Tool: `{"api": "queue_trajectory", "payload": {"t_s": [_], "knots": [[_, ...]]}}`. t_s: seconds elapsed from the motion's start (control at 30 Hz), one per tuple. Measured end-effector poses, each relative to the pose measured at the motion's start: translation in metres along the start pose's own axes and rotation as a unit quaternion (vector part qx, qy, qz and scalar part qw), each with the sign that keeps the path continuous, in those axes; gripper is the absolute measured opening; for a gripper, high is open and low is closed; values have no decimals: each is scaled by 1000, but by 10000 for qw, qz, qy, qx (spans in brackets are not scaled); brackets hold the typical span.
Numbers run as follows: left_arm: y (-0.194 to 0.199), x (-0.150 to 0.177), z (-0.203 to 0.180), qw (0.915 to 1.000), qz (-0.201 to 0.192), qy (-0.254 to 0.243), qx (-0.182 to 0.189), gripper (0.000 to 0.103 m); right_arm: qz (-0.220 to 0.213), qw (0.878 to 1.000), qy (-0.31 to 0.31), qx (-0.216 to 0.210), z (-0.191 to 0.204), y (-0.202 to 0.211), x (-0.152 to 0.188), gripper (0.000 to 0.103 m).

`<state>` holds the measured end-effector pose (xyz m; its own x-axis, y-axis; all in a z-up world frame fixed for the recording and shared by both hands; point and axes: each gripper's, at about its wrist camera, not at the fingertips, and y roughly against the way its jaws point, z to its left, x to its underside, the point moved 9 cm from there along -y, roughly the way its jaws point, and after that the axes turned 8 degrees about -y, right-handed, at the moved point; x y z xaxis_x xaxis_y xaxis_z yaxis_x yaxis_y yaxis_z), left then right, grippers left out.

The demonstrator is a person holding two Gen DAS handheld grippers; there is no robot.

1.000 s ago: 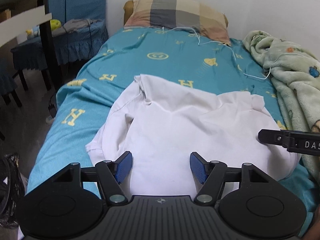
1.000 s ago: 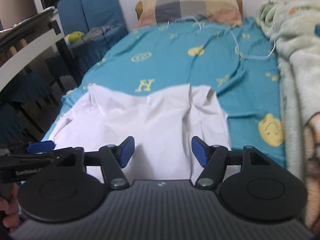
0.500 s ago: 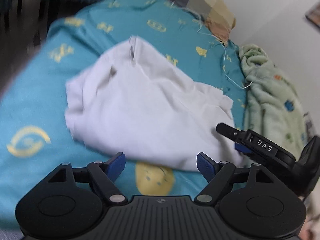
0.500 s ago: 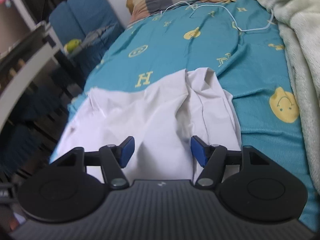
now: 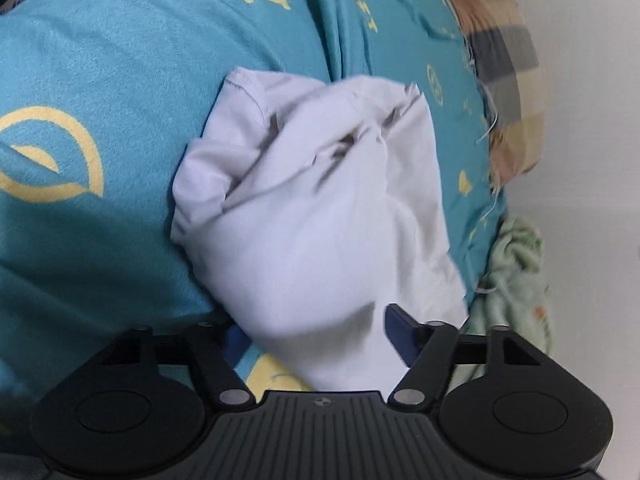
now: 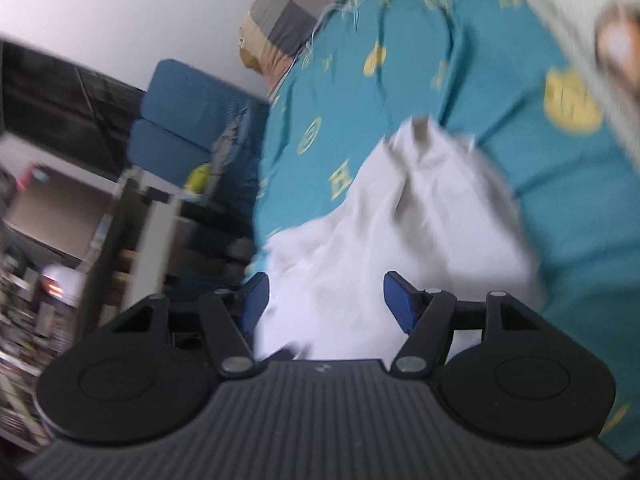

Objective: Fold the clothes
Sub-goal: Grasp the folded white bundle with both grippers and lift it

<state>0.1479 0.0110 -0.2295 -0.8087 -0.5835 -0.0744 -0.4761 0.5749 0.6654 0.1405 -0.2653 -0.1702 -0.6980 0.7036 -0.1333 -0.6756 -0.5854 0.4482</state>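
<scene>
White garment point(image 5: 320, 216) sits bunched mid-frame on the teal bed point(image 5: 100, 60), left tool point(image 5: 316, 340) closing around its near edge, right tool point(image 6: 324, 300) spread over it, so a shallow bite could slip off.

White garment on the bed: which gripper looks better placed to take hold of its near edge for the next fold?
Probably the left gripper: its jaws are closing with the white garment bunched between them. The right gripper also straddles cloth, but its view is blurrier.
</scene>
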Motion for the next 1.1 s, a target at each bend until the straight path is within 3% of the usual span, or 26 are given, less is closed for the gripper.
{"api": "queue_trajectory", "payload": {"t_s": [0.07,0.13,0.23,0.3,0.37,0.53,0.7,0.73,0.77,0.87,1.03,1.1], "knots": [[2,-2,-4,9998,-71,-100,135,57,181,9995,-163,-193,4,-2,10,66],[5,-5,-9,9993,-143,-168,304,34,334,9980,-417,-326,4,-6,22,66],[11,-8,-19,9974,-258,-223,629,22,652,9910,-1071,-469,-2,-20,38,67],[15,-8,-29,9954,-325,-312,841,19,793,9858,-1414,-446,-8,-29,47,69],[19,-8,-37,9933,-362,-341,1043,18,818,9794,-1789,-454,-16,-36,51,83],[20,-10,-44,9900,-390,-279,1329,17,349,9577,-2838,-321,-46,-53,37,83],[14,-9,-38,9905,-350,-82,1329,18,-49,9519,-3060,-146,-67,-63,22,83],[13,-8,-37,9908,-349,-69,1305,18,-151,9559,-2932,-36,-69,-63,19,82],[12,-8,-36,9911,-348,-56,1282,18,-238,9612,-2744,125,-70,-63,17,71],[10,-6,-33,9921,-312,-45,1211,18,-428,9694,-2358,532,-74,-64,13,52],[2,-2,-26,9942,-298,-18,1035,31,-487,9722,-2233,510,-71,-60,10,32],[-1,0,-21,9949,-267,8,975,39,-521,9745,-2145,409,-66,-57,8,30]]}}
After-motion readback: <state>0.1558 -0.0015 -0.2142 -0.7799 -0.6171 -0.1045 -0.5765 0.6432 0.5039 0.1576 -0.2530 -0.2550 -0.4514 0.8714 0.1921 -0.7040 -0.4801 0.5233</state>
